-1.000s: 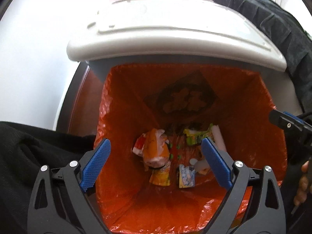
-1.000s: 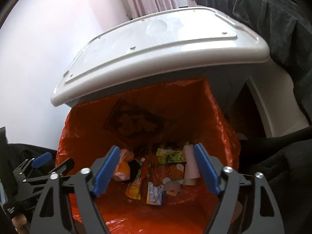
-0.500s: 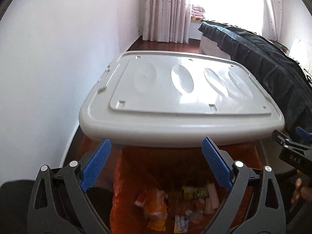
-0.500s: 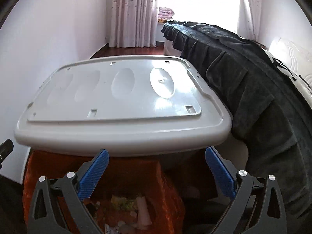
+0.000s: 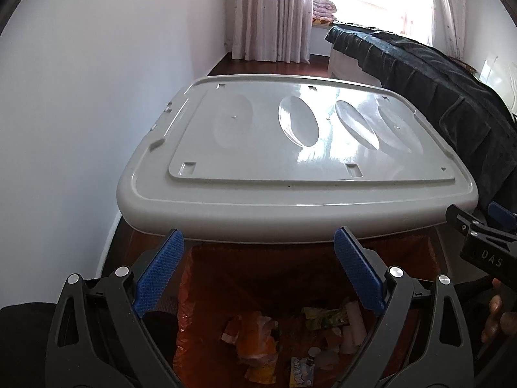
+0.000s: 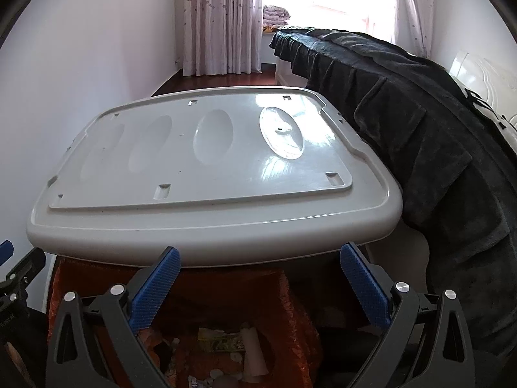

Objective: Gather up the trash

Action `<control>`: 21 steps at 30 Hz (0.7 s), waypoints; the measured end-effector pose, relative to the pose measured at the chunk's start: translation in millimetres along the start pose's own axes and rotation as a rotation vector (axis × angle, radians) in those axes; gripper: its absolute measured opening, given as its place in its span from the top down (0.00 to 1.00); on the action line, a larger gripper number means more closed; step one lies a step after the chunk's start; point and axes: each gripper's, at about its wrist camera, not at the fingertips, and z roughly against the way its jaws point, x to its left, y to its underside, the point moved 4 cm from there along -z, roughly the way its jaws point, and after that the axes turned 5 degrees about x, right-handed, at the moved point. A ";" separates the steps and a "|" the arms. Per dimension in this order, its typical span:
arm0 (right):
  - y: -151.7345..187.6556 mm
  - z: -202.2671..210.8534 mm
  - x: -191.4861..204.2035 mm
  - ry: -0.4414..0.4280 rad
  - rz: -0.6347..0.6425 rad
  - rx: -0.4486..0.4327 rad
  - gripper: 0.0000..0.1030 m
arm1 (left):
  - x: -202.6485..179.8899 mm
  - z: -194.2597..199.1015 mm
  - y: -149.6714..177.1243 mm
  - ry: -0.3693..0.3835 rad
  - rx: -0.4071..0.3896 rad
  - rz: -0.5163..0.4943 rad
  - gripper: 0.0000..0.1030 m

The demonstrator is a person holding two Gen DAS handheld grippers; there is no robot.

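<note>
both hand-held grippers, left (image 5: 257,270) and right (image 6: 258,286), gape wide, empty. wrappers (image 5: 255,336) lie in the orange bag (image 5: 194,323) below the tabletop (image 5: 290,148); light, crinkly, probably best pinched by an edge.

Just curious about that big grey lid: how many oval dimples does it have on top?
4, in a row across the grey lid: far left, left of centre, right of centre, far right. None seem hidden.

Crumpled wrappers (image 5: 258,339) lie in the orange-lined bin (image 5: 194,291); grey lid (image 5: 290,161) raised.
</note>
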 end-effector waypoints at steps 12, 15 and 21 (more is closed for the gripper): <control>3.1 -0.1 -1.2 -0.005 -0.016 0.010 0.05 | -0.8 -2.5 0.8 0.000 0.010 -0.002 0.11; 3.2 -0.4 -1.0 -0.006 -0.015 0.012 0.05 | -1.4 -2.8 0.5 -0.002 0.012 -0.002 0.11; 3.2 -1.4 -2.8 -0.009 -0.021 0.016 0.05 | -1.9 -4.2 1.0 -0.005 0.014 -0.001 0.11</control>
